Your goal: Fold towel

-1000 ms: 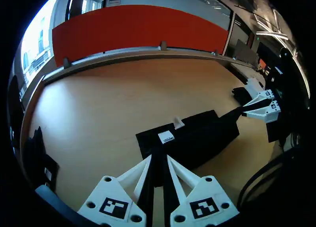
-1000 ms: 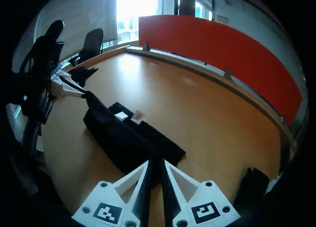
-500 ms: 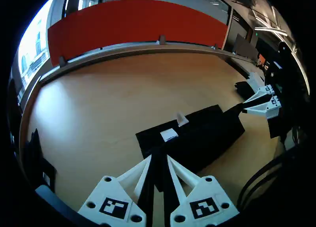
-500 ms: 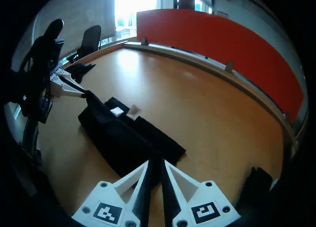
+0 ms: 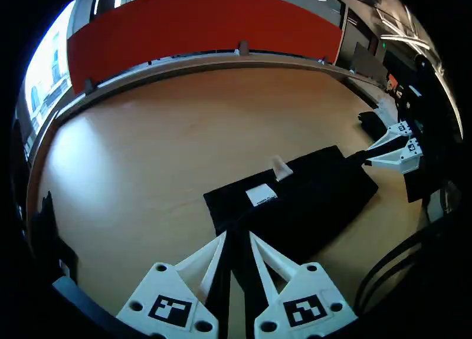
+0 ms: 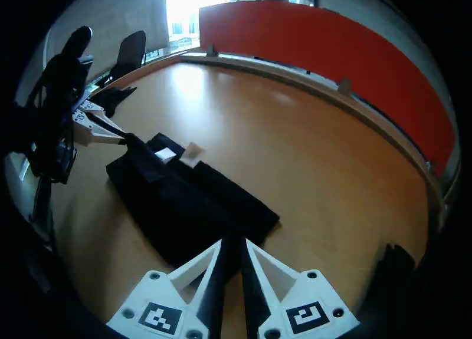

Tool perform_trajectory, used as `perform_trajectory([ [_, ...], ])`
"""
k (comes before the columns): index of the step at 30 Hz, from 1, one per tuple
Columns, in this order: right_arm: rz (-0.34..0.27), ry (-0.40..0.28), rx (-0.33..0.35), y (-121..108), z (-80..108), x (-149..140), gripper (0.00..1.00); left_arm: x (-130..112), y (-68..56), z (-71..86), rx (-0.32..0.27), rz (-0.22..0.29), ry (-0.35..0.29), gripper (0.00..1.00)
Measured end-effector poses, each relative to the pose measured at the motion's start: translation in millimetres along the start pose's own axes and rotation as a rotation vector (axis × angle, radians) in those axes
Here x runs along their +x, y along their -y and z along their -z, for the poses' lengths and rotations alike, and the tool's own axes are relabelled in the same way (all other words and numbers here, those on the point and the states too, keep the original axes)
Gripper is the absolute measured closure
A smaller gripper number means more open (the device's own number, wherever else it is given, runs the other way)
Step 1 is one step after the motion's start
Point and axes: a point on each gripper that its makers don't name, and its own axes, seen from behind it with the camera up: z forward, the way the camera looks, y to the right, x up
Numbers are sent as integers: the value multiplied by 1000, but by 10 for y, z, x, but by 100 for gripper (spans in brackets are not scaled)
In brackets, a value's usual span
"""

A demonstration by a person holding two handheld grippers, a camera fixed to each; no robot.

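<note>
A black towel (image 5: 301, 203) lies partly folded on the wooden table (image 5: 153, 138), with white tags (image 5: 261, 194) showing on its upper side. My left gripper (image 5: 236, 244) is shut on one near corner of the towel. My right gripper (image 6: 232, 247) is shut on the other near corner of the towel (image 6: 177, 197). In the left gripper view the right gripper (image 5: 367, 157) holds the towel's far end, and in the right gripper view the left gripper (image 6: 125, 140) does the same at the left. The held edge is lifted off the table.
A red partition (image 5: 200, 32) runs along the table's far edge. Dark cloth (image 6: 112, 97) lies on the table by the chairs (image 6: 131, 50) near the bright window. Another dark bundle (image 5: 373, 124) sits at the right of the left gripper view. Bare wood (image 6: 307, 156) stretches beyond the towel.
Both grippers have carried the held towel edge a little further forward over the lower layer, so the towel lies flatter and wider. The view has tipped downward slightly.
</note>
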Motion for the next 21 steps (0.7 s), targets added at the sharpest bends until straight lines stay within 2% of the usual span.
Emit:
perform_trajectory([
  [6, -25, 6, -15, -33, -57, -32, 80, -6, 42, -68, 9, 9, 5, 87],
  [10, -46, 7, -41, -83, -100, -46, 73, -22, 82, -116, 22, 15, 12, 81],
  [13, -60, 11, -58, -123, -133, -65, 65, -29, 124, -145, 37, 18, 14, 76],
  [17, -64, 17, -81, -178, -160, -92, 39, -29, 174, -167, 53, 18, 14, 72],
  [19, -62, 17, -89, -197, -162, -98, 32, -28, 193, -173, 58, 16, 15, 69],
  [21, -59, 17, -95, -215, -163, -99, 31, -27, 210, -180, 64, 13, 16, 68],
])
